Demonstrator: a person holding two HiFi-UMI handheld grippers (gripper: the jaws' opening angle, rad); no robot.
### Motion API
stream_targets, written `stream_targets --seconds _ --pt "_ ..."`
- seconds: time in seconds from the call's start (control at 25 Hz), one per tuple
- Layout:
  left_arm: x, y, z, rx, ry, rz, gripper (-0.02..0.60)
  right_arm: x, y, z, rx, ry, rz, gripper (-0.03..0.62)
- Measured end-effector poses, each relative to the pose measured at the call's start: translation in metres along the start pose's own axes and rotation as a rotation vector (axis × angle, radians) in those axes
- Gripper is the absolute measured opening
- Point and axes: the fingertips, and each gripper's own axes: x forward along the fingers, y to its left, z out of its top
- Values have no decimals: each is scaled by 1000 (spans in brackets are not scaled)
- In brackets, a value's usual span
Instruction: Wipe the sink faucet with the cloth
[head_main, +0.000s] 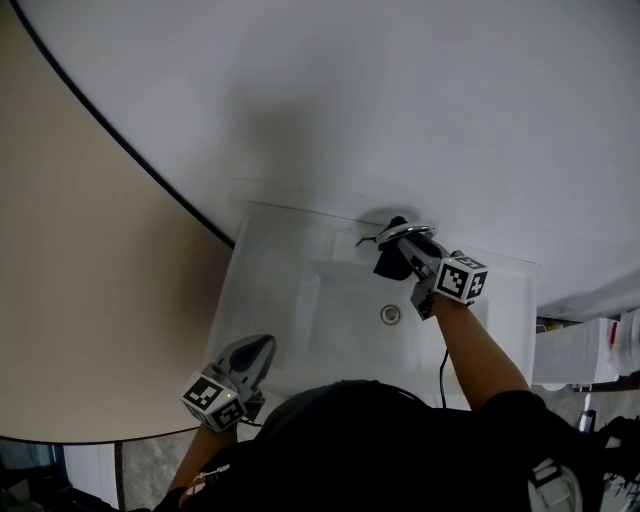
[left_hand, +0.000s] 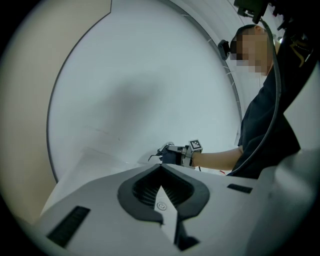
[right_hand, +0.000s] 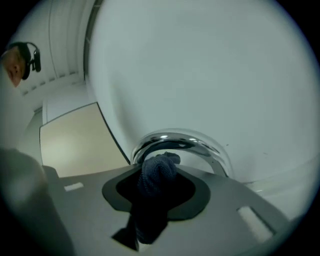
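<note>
Nearest the head camera was the person's dark-clothed shoulder (head_main: 400, 440), at 6 o'clock in that view. At 7 o'clock the left gripper (head_main: 265, 346) rested by the front rim of the sink (head_main: 290, 290), its jaws fully together and holding nothing.

The right gripper (head_main: 405, 246) reached to the faucet (head_main: 404, 231), which stood on the rear rim at 12 o'clock of the drain (head_main: 390, 314). Its jaws stood partly apart, clamped on a dark cloth (right_hand: 156, 176). The bunched end of the cloth sat just under the chrome arch; contact could not be confirmed.

Recommended procedure: maintain a firm clamp, press the bunched end onto the chrome, and follow the curve of the arch end to end. Hard jaw tips should probably stay off the metal.

Orientation: in the right gripper view the faucet (right_hand: 200, 143) spanned 9 to 3 o'clock, crest at 12. A thin lever (head_main: 364, 241) pointed toward 9 o'clock in the head view. The cloth's long axis ran 6 to 12 o'clock, along the jaws.
</note>
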Motion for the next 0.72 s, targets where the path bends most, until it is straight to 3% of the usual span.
stream_targets --seconds 0.2,0.32,0.4,0.52,0.64,0.72 --pt "0 2 0 -8 0 6 0 -38 -26 19 197 -133 -21 110" --pt "-6 13 -8 -31 -5 21 0 -60 -46 29 252 -230 -111 109" --pt "-10 9 -13 -33 -4 26 0 -82 -60 45 118 -245 -230 109" --pt "-10 3 -13 -26 -4 20 0 -92 -51 73 -334 -130 -337 110" --pt "-7 1 -12 -27 -12 6 0 -71 -16 86 -599 -37 -279 109" --pt "-8 2 -12 -32 -20 3 0 -47 -1 74 -648 35 -223 109"
